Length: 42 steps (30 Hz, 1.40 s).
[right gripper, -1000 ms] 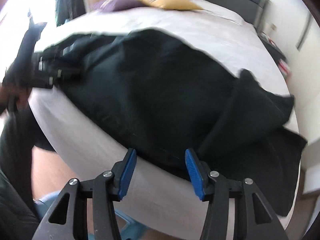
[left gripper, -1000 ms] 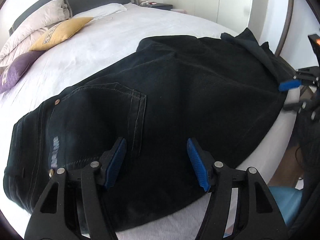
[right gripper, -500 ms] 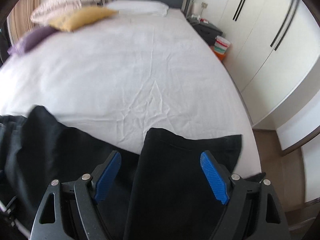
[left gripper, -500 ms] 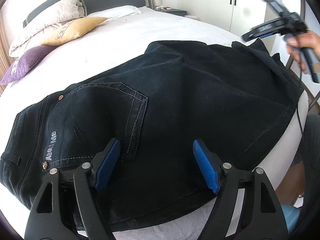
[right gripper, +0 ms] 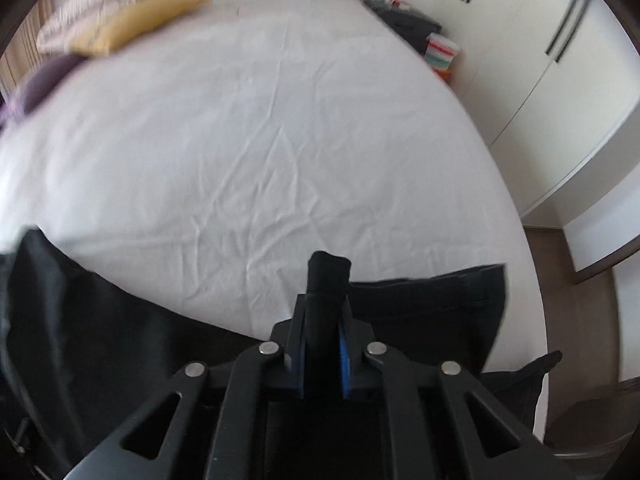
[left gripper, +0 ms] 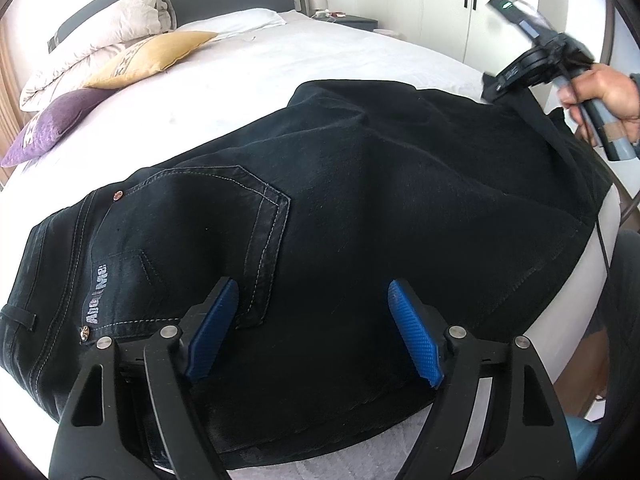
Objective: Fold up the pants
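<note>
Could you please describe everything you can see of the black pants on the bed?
The black pants are dark denim jeans with pale contrast stitching, lying spread across the white bed. A back pocket faces up, with copper rivets and a printed label beside it. The open left gripper hovers over the seat area. The right gripper is shut on a bunched fold of the leg fabric, which sticks out past its fingertips.

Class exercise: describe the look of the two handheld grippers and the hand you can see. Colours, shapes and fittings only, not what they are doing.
Both the left gripper and right gripper have black frames with triangular cut-outs, silver round bolts and textured blue finger pads. The right hand is bare, around a grey handle; a dark cable hangs below.
</note>
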Available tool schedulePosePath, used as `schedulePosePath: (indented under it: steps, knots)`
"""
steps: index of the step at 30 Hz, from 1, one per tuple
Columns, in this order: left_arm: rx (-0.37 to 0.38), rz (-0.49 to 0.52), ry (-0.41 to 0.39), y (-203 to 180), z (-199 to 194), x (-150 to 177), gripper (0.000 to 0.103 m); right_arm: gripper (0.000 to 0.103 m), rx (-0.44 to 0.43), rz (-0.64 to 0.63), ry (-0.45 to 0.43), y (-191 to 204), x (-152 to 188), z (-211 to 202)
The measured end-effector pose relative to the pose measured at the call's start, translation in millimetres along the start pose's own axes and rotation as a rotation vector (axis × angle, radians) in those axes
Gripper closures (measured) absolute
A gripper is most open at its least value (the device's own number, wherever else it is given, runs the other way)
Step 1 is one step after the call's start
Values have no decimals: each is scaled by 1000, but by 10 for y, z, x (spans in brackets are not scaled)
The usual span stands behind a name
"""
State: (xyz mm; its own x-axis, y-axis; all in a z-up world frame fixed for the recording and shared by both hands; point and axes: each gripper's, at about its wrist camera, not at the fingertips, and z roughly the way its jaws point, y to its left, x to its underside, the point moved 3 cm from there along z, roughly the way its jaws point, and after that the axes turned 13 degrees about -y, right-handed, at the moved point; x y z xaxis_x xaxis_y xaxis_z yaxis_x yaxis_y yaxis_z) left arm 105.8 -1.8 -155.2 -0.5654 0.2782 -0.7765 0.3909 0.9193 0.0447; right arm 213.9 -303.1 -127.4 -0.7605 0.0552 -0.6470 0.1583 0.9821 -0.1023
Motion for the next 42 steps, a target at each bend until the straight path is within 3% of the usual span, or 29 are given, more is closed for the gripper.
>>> schedulePosePath:
  steps: [4, 8, 12, 17, 23, 29, 35, 42]
  knots:
    - [-4, -1, 7, 2, 34, -17, 26, 95, -69, 137, -138, -372, -2, -470]
    - [-13, -4, 12, -6, 63, -27, 26, 95, -64, 311, -247, -944, 326, -992]
    - [-26, -8, 16, -20, 96, -47, 26, 95, -14, 536, -249, -1573, 985, -1135]
    - [-50, -7, 32, -66, 158, -84, 24, 95, -38, 751, -185, -1843, 1692, -1046]
    - [-66, -10, 35, -61, 203, -96, 23, 95, -85, 823, -261, -1859, 1772, -1129]
    - [-94, -15, 27, -64, 225, -108, 21, 95, -20, 605, -404, -1685, 1499, -1557]
    - [-111, -13, 20, -118, 199, -83, 18, 95, -22, 830, -204, -1957, 1954, -1129]
    - [-102, -16, 11, -132, 177, -70, 16, 95, -32, 837, -248, -1965, 1917, -1280]
